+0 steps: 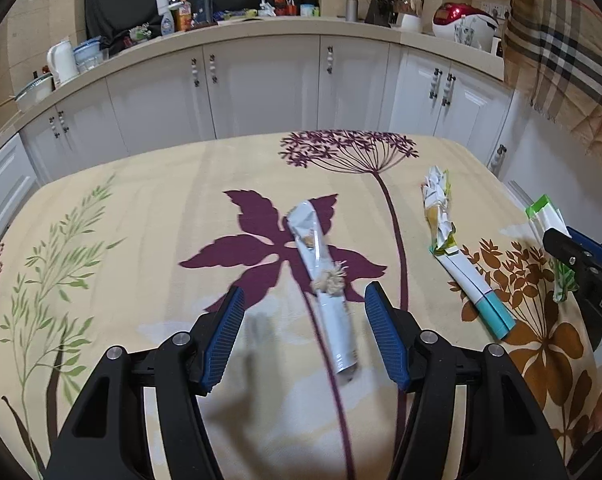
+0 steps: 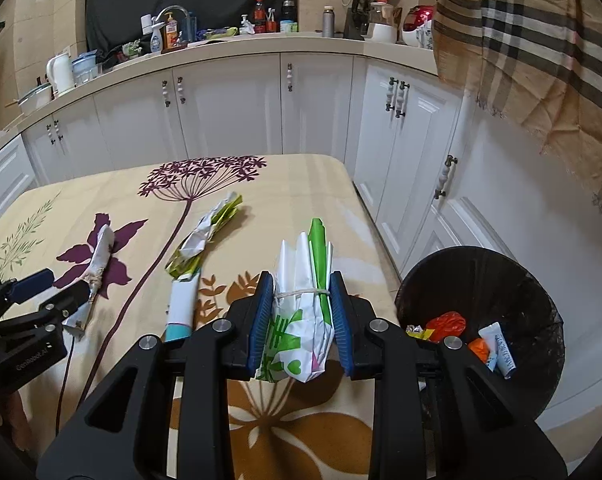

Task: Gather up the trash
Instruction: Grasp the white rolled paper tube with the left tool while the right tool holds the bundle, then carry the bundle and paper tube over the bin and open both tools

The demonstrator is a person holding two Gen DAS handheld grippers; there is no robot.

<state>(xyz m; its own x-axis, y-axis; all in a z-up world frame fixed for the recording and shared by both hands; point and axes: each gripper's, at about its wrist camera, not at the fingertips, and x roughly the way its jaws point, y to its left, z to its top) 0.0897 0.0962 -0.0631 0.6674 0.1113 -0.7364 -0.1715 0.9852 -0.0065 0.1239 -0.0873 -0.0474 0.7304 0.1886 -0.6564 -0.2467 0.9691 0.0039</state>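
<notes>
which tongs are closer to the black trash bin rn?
Right. The right tongs, shut on a white-and-green bundle, hang over the table edge just beside the trash bin. The left tongs straddle a grey wrapper farther across the table.

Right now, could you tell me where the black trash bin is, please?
The black trash bin shows only in the right wrist view, lower right, on the floor beside the table's right edge, below the white cabinets.

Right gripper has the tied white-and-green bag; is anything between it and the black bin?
Nothing visible. The right gripper is shut on the bag above the table's edge; the bin stands open just past that edge, with only bare floor and cabinet fronts beside it.
</notes>
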